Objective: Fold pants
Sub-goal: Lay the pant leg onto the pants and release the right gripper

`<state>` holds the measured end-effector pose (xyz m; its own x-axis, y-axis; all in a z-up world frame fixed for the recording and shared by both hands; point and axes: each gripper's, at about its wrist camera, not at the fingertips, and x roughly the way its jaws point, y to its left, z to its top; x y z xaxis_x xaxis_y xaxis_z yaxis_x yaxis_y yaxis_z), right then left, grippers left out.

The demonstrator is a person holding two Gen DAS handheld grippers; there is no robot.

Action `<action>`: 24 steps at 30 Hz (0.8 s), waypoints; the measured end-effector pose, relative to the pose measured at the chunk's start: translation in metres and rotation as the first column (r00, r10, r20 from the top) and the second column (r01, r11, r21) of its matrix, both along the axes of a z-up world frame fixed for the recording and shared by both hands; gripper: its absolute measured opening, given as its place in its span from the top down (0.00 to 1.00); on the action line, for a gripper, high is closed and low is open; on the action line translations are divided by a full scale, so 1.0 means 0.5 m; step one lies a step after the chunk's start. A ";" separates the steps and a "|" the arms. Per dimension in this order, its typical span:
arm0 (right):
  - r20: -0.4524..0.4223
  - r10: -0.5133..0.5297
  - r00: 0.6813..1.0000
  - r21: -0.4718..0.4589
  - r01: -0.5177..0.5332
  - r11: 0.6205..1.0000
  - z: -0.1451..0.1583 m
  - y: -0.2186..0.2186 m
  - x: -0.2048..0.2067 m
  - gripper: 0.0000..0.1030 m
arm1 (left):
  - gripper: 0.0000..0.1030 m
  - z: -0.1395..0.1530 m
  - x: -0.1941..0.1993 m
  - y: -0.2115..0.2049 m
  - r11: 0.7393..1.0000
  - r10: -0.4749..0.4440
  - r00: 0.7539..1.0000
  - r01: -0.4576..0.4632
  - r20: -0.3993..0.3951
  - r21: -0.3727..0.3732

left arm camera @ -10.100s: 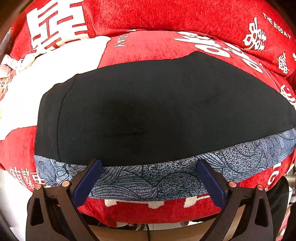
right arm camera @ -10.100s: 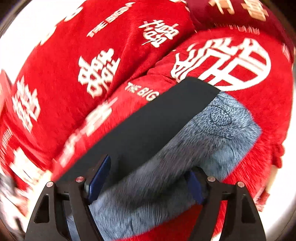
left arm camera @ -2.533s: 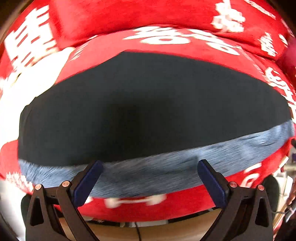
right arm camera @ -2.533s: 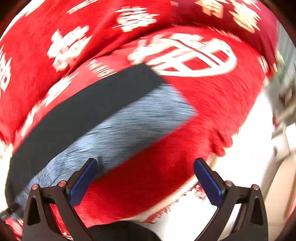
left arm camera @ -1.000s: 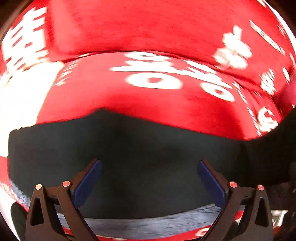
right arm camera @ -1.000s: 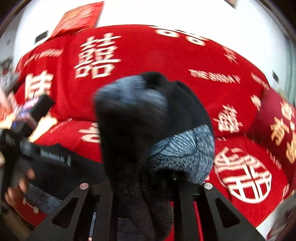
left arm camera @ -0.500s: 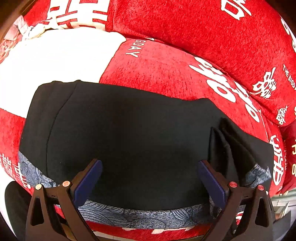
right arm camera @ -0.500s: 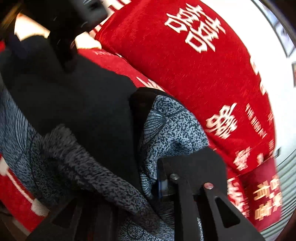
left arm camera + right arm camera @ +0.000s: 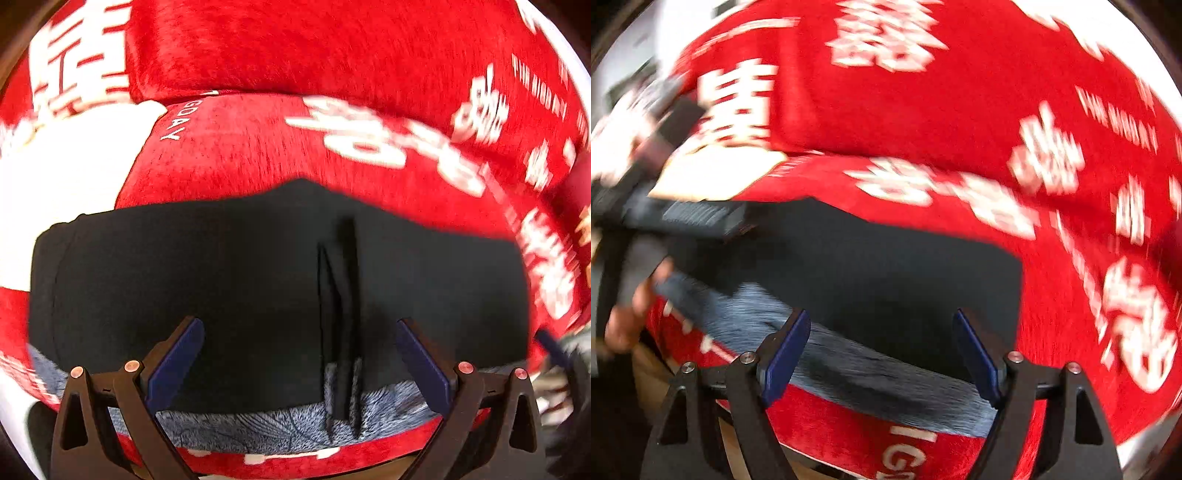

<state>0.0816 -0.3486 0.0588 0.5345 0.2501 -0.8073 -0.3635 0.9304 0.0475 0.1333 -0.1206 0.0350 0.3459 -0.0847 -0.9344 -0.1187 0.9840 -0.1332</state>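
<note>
- The red sofa (image 9: 240, 155) carries the pants (image 9: 192, 273), lying flat on the seat cushion.
- The pants look folded over once already, layered edges showing mid-cloth; probably a final fold or smoothing remains.
- The left gripper (image 9: 295, 354) and right gripper (image 9: 882, 350) hover spread, holding nothing.

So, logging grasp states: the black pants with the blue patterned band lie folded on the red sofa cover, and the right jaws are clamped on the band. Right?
Not quite. The black pants with the blue patterned band lie folded on the red sofa cover, but the right wrist view shows the right gripper with jaws open, holding nothing.
</note>
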 end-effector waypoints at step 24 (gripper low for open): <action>-0.086 -0.016 0.996 -0.125 0.005 0.992 -0.079 0.020 0.226 0.25 | 0.00 -0.059 -0.060 -0.024 0.999 -0.024 1.000 0.024 -0.002 0.026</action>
